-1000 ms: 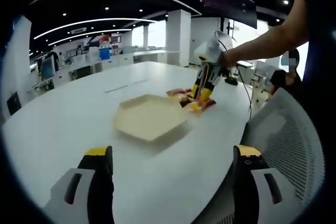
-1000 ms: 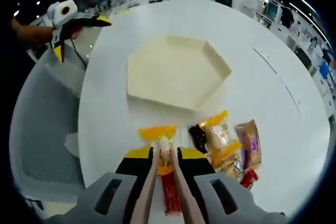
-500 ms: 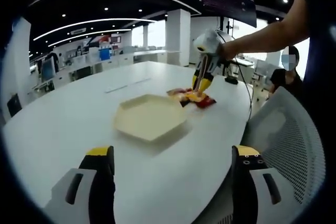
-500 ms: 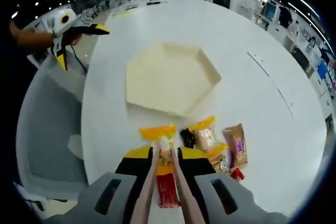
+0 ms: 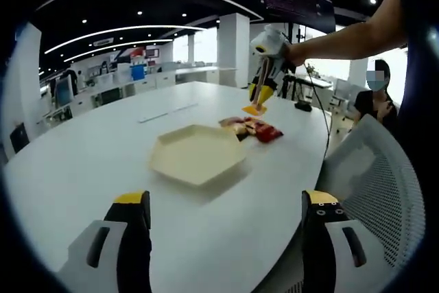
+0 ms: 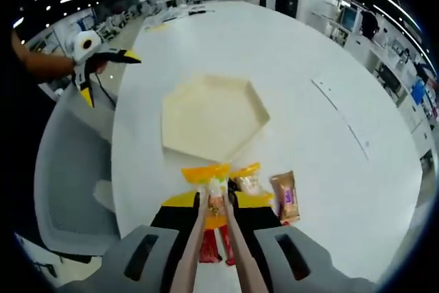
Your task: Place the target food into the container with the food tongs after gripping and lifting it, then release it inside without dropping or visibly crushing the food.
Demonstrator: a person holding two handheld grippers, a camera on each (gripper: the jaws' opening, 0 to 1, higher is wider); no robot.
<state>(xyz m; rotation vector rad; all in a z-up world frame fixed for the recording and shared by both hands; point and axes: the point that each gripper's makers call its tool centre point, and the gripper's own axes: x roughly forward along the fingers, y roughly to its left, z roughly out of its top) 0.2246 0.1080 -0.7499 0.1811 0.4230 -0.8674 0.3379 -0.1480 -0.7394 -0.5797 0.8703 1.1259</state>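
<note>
Right gripper (image 6: 214, 204): jaws narrow, pressed onto the food tongs (image 6: 218, 238); the tong arms run forward between the jaws and their tips pinch the orange snack packet (image 6: 206, 173), which hangs lifted clear of the table (image 6: 329, 53); from the left gripper view the packet (image 5: 254, 108) dangles in the air below that gripper (image 5: 266, 66)

Left gripper (image 5: 226, 228): jaws wide apart, nothing between them; it hovers low over the table's near edge, well back from the tray

Container: the hexagonal tray (image 6: 212, 116) lies just ahead of the right jaws, past the packet; in the left gripper view it (image 5: 197, 153) sits ahead of the jaws, between them

Risk, slip: the tongs seem to grip only one edge of the packet; glossy film is slick, so a jolt on the way across could shake it loose short of the tray

Risk, crush: squeezing harder to stop that would likely dent the soft contents

Risk, early release: the tray wall is low; letting go before the packet is past the rim could leave it propped on the edge

Leftover packets (image 6: 264, 193): a small heap beneath and just right of the right jaws; shiny wrappers in orange, brown and red

Textures: tray pale cream, matte, flat-floored with shallow sloped sides; table white, smooth, rounded; mesh chair (image 5: 381, 190) beside the left gripper's right jaw
</note>
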